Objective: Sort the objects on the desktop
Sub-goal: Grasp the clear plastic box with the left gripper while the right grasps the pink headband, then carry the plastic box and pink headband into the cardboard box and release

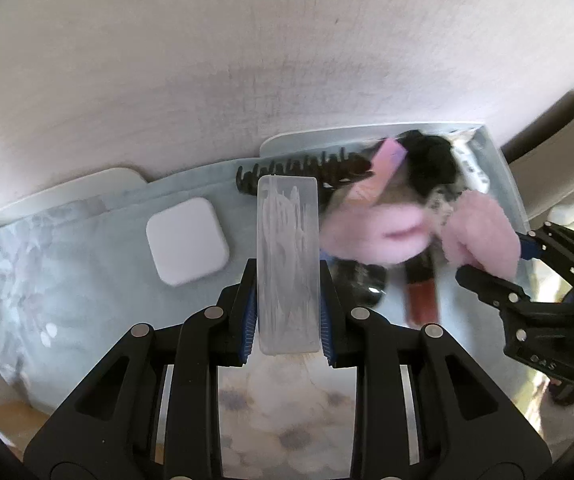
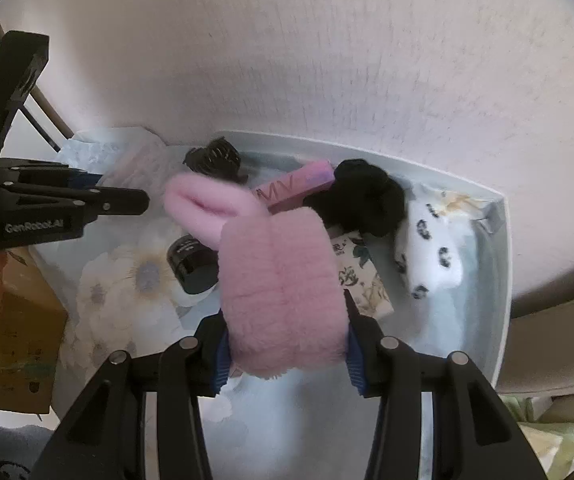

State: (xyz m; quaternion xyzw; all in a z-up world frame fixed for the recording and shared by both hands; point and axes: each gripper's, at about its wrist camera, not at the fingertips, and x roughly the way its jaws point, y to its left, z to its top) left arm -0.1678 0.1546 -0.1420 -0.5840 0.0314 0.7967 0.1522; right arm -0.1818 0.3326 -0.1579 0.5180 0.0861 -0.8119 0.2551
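Left of the white tray, my left claw squeezes a clear box of thin sticks. It is stiff, light and slippery, so I pinch its long sides. Its long way points from me toward the tray's back rim. Over the tray, my right claw squeezes a pink fluffy band, soft and light, pointing away too.

"GenRobot.AI" is printed on the left gripper body.
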